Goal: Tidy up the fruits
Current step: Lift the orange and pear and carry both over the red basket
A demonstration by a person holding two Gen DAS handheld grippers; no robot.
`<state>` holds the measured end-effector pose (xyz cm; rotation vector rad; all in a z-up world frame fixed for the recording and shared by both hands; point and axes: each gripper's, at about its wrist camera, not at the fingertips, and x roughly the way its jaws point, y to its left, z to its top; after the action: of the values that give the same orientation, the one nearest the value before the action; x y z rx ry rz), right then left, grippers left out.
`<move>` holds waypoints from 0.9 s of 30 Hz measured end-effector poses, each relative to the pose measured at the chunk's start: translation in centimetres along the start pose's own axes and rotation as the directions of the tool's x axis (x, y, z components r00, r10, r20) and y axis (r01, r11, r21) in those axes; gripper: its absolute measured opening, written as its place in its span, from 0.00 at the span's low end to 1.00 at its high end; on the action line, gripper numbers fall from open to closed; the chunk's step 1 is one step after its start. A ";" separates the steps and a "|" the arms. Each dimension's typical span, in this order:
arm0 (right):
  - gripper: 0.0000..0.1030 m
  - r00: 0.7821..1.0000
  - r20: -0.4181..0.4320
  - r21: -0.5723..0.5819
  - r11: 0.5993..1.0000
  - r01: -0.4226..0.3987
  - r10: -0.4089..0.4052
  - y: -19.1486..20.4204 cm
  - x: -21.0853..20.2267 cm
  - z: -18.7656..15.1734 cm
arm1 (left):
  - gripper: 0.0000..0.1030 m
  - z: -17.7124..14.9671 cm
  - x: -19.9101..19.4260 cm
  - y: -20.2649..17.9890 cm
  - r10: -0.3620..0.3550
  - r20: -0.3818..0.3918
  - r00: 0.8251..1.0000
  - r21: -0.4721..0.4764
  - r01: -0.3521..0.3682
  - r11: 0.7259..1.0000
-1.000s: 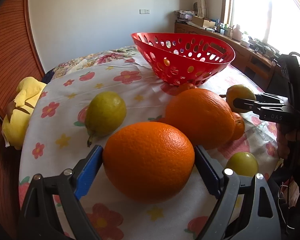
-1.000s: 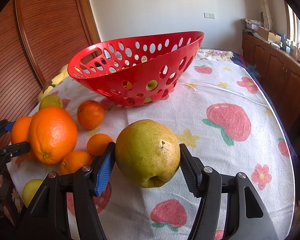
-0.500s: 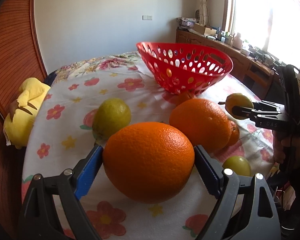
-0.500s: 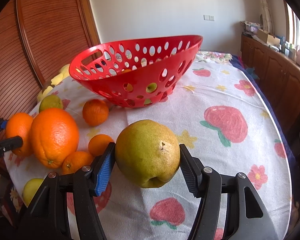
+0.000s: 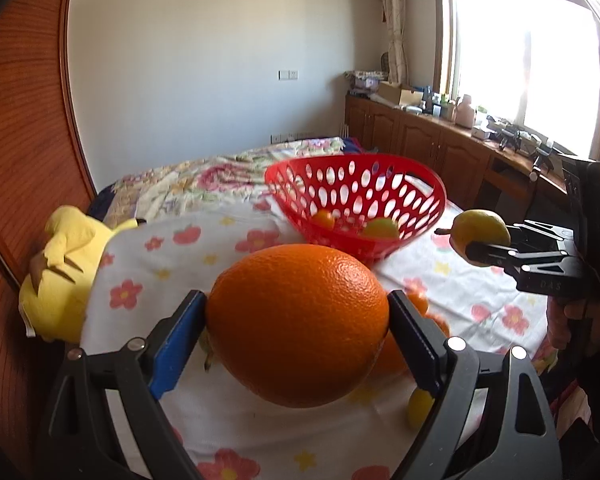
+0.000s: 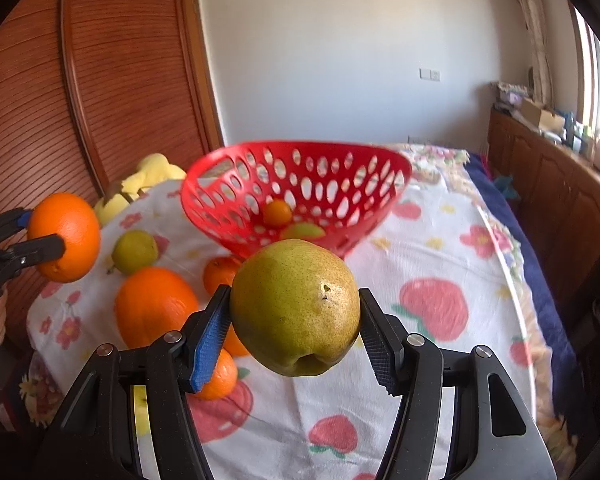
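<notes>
Left gripper (image 5: 298, 326) clamped on big orange (image 5: 298, 326), blue pad on one side, black pad on other, fruit held up off floral cloth (image 5: 236, 432). Same orange shows at left edge of right wrist view, raised above the other fruit. Right gripper (image 6: 295, 330) clamped on green-yellow pear (image 6: 295, 307), held in the air in front of red basket (image 6: 360, 204), blossom end facing down toward camera. Left wrist view shows that pear at right, stem pointing left, near basket rim. Lettering on right gripper body there reads roughly "DAS", too small to be sure.

Red basket sits on the cloth, perforated wall; inside, a small orange (image 6: 277, 213) and a green fruit (image 6: 302, 231), touching or just beside, can't tell. On the cloth left of basket: green pear (image 6: 135, 251), loose large orange (image 6: 156, 307), small mandarins (image 6: 220, 274) partly hidden behind right gripper's fingers. Yellow plush toy (image 5: 66, 272) at cloth's far-left edge against wooden slatted door (image 6: 112, 80). No brand or label readable on any fruit. White wall switch plate (image 5: 288, 75), no legible text.
</notes>
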<state>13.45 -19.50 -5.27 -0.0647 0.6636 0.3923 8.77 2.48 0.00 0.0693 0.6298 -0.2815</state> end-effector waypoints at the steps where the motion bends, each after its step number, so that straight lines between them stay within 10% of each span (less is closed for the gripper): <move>1: 0.62 1.000 0.007 -0.009 1.000 0.002 -0.002 0.1 -0.2 0.4 | 0.87 0.4 -0.1 -0.1 0.000 0.007 1.000 0.003 0.000 1.000; 27: 0.62 0.999 -0.038 -0.117 0.993 0.004 -0.009 -1.9 5.5 8.2 | 0.87 8.3 5.9 -2.8 -0.064 0.040 0.997 0.057 0.062 0.996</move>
<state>22.94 -17.94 -2.29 -0.1862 0.6773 0.4247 17.26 -2.87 3.33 0.0972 0.5830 -0.3605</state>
